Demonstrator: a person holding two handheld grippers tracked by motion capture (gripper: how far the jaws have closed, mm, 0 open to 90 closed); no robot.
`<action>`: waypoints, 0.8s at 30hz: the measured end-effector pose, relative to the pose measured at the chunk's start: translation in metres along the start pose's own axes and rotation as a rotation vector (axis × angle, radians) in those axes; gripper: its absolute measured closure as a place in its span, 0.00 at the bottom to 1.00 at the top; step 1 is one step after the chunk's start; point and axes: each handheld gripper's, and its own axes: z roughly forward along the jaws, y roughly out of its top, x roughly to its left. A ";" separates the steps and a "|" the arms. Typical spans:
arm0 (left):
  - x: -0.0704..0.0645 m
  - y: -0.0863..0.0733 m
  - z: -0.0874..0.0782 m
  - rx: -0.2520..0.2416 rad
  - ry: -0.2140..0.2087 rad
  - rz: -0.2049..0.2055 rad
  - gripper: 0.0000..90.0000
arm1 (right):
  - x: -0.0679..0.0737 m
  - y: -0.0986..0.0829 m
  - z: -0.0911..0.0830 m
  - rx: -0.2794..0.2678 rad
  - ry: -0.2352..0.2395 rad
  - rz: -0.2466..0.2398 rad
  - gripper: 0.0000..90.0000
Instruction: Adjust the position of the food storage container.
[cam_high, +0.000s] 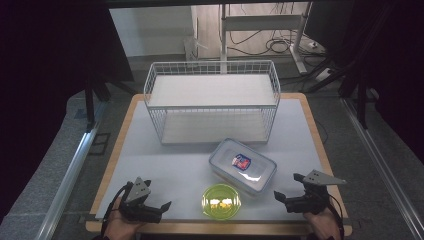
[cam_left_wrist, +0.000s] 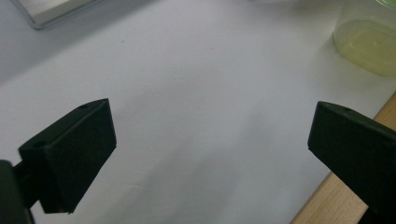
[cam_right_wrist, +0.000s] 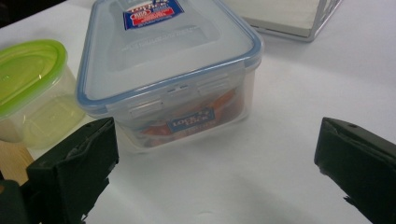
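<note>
In the right gripper view, the left edge of the frame is cutting off the green-lidded tub (cam_right_wrist: 30, 91), and the top edge is slicing through the red and blue label on the clear lidded box (cam_right_wrist: 166, 70), whose small print is too blurred to read. At the upper right of the left gripper view, the same tub (cam_left_wrist: 369, 44) is running out of the frame, and the wire rack (cam_left_wrist: 56, 10) is showing just a corner at the upper left. In the high view, the bottom edge is cropping both of the person's hands, and the yellowish contents under the green lid (cam_high: 220, 201) are too small to make out.

— Where are the two grippers?
— The left gripper (cam_high: 162, 207) sits at the near left, the right gripper (cam_high: 281, 196) at the near right, each held in a hand.
— And the jaws?
— Spread wide on both, gripping nothing.
</note>
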 end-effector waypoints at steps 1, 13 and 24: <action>0.000 0.000 0.000 0.000 0.000 0.000 0.02 | 0.000 0.000 0.000 0.000 0.000 0.000 0.00; 0.001 -0.001 -0.002 -0.010 0.009 0.001 0.03 | 0.003 0.001 0.000 0.024 -0.019 -0.011 0.00; -0.003 -0.001 -0.003 -0.009 0.049 0.043 0.04 | 0.013 0.004 -0.002 0.071 -0.028 -0.025 0.10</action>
